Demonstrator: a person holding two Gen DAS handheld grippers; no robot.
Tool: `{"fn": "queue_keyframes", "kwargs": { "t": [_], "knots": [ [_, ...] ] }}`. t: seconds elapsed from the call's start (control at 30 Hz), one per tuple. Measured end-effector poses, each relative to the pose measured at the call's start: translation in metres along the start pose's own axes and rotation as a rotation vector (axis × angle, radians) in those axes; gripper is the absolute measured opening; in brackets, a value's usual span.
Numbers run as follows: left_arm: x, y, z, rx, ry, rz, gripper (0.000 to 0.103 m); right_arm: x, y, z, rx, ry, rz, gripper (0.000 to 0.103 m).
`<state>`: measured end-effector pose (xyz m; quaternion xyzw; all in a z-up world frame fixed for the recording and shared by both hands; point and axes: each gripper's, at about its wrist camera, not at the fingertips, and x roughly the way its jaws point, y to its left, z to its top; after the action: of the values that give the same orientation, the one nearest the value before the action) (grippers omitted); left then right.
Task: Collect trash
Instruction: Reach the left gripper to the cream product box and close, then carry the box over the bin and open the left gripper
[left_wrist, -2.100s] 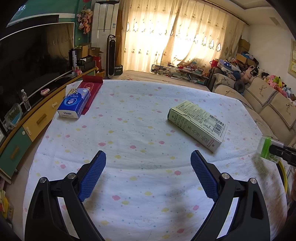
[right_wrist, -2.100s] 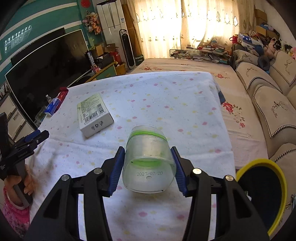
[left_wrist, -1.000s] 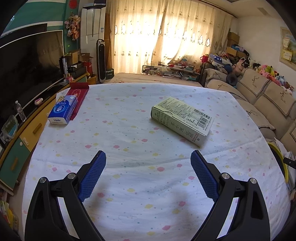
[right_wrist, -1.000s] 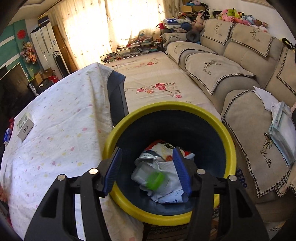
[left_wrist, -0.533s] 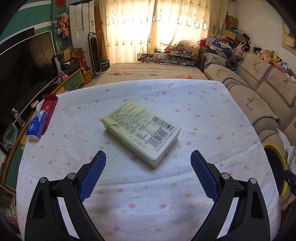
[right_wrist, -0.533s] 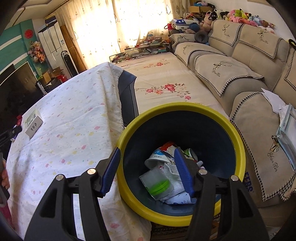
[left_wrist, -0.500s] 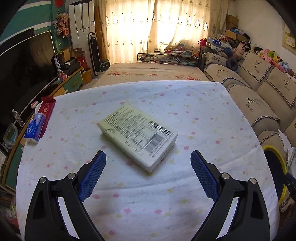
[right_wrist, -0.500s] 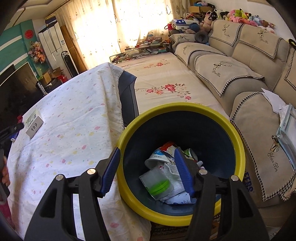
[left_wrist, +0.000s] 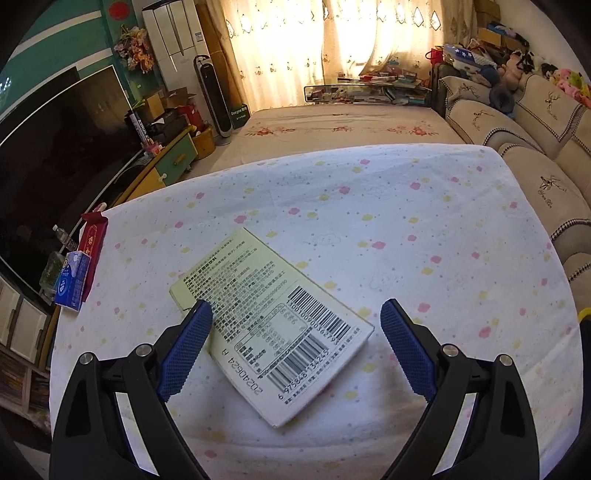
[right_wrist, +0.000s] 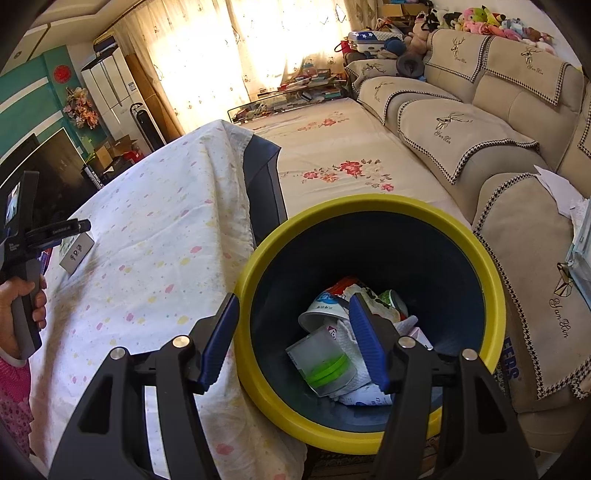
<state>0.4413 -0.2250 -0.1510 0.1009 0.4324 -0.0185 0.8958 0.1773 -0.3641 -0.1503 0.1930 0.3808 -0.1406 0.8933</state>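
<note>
While the left gripper (left_wrist: 295, 339) had closed in, jaws spread around the pale-green barcoded cardboard box (left_wrist: 269, 325) on the tabletop (left_wrist: 406, 221), the right gripper (right_wrist: 293, 339) hung empty, jaws parted, above the yellow-rimmed dark bin (right_wrist: 369, 206) now holding the clear green-banded plastic cup (right_wrist: 321, 363).

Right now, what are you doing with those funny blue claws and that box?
I'm picking up trash. My left gripper is open and lowered over a pale carton lying flat on the dotted tablecloth, not squeezing it yet. My right gripper is open and empty above the yellow-rimmed bin, where a clear cup with a green band lies on other rubbish.
</note>
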Motion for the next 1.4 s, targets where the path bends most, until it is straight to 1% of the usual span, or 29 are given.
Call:
{"fn": "queue_keyframes", "kwargs": {
  "t": [0.17,0.33,0.43,0.53,0.6,0.63,0.77,0.87,1.0,1.1,1.13,1.17,1.3,1.4],
  "knots": [
    [-0.01,0.023,-0.016,0.02,0.013,-0.014,0.091,0.0,0.003,0.0,-0.002,0.003,0.011,0.059],
    [-0.023,0.06,-0.042,0.059,0.034,0.001,0.091,0.0,0.01,0.0,-0.016,0.006,0.022,0.059],
    [-0.031,0.09,-0.05,0.008,0.036,-0.028,0.091,0.0,0.015,0.001,-0.026,0.007,0.024,0.059],
    [-0.03,0.107,-0.046,-0.04,0.036,-0.063,0.091,0.001,0.022,0.002,-0.036,0.007,0.03,0.059],
    [-0.025,0.107,-0.043,-0.044,0.041,-0.102,0.091,-0.001,0.028,0.003,-0.044,0.005,0.035,0.059],
    [-0.02,0.105,-0.041,-0.034,0.049,-0.109,0.091,-0.002,0.03,0.003,-0.049,0.005,0.036,0.059],
    [0.0,0.096,-0.03,-0.008,0.071,-0.094,0.092,-0.005,0.035,0.004,-0.068,0.002,0.032,0.061],
    [0.013,0.096,-0.025,-0.017,0.099,-0.107,0.092,-0.007,0.034,0.006,-0.067,0.001,0.026,0.062],
    [0.023,0.097,-0.022,-0.023,0.11,-0.123,0.092,-0.008,0.031,0.006,-0.061,0.002,0.017,0.062],
    [0.023,0.096,-0.022,-0.011,0.099,-0.119,0.089,-0.006,0.031,0.004,-0.059,0.007,0.017,0.062],
    [0.023,0.094,-0.022,-0.007,0.095,-0.122,0.078,-0.005,0.031,0.004,-0.059,0.009,0.018,0.062],
    [0.021,0.093,-0.023,-0.002,0.091,-0.117,0.076,-0.005,0.031,0.003,-0.059,0.011,0.019,0.062],
    [0.012,0.088,-0.024,0.014,0.066,-0.114,0.075,-0.007,0.03,0.002,-0.059,0.009,0.023,0.062],
    [-0.007,0.084,-0.031,0.015,0.04,-0.142,0.074,-0.011,0.027,0.001,-0.056,0.003,0.023,0.062]
  ]
}}
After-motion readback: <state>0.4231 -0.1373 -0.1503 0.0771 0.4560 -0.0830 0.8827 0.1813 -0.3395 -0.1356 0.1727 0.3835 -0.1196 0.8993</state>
